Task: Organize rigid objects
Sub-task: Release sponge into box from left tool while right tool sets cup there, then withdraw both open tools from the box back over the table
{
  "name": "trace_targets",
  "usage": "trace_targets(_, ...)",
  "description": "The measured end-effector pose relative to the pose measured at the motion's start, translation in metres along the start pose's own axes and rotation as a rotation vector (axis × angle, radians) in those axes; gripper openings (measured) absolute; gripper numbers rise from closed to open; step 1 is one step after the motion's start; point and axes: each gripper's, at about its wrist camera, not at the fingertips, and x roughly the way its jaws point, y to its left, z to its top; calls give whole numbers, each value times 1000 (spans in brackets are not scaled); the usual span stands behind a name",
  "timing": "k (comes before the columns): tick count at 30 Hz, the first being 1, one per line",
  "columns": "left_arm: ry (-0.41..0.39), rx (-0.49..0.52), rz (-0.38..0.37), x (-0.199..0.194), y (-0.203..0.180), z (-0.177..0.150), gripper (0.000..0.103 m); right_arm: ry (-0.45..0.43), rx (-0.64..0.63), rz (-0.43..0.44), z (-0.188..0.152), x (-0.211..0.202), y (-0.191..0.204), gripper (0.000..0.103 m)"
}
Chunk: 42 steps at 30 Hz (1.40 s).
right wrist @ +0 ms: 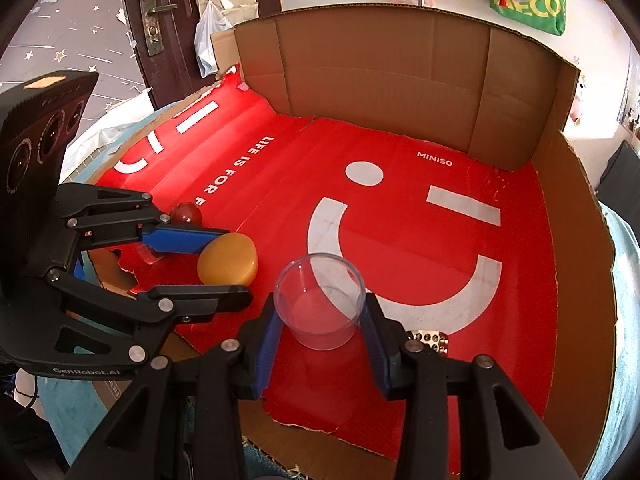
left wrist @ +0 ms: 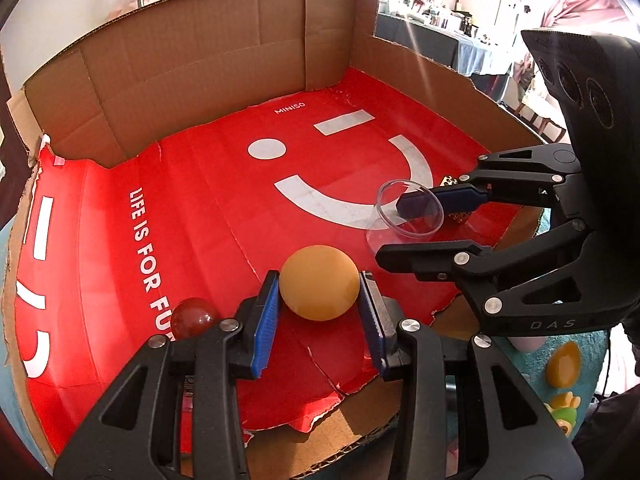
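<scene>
1. left gripper (left wrist: 320, 300) angled down, pinching the orange puck (left wrist: 319, 282); right gripper (right wrist: 322, 320) likewise, squeezing the clear cup (right wrist: 320, 300)
2. both sit over red paper (left wrist: 200, 220) lining a cardboard tray (left wrist: 200, 60); red ball (left wrist: 193, 317) nearby; cluttered room behind

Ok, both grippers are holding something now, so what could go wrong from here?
1. The left gripper pinches the orange-yellow puck by its curved rim with narrow pads; it could squirt out.
2. The right gripper squeezes the thin clear plastic cup, which may flex or pop free.
3. The grippers sit close together, and the red ball lies beside the left fingers; a swing could knock it rolling.
</scene>
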Motion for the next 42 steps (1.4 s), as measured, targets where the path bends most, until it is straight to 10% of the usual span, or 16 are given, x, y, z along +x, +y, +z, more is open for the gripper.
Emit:
trace_targets(15, -43, -6, 24, -10, 2, 0, 47, 7, -1, 5, -1, -3, 0, 43)
trace_targets(20, -90, -7, 39, -27, 0, -1, 69, -13, 9, -5, -2, -13, -1, 54)
trace_targets(42, -407, -142, 169, -141, -37, -41, 91, -251, 65, -125, -25, -137, 19, 92)
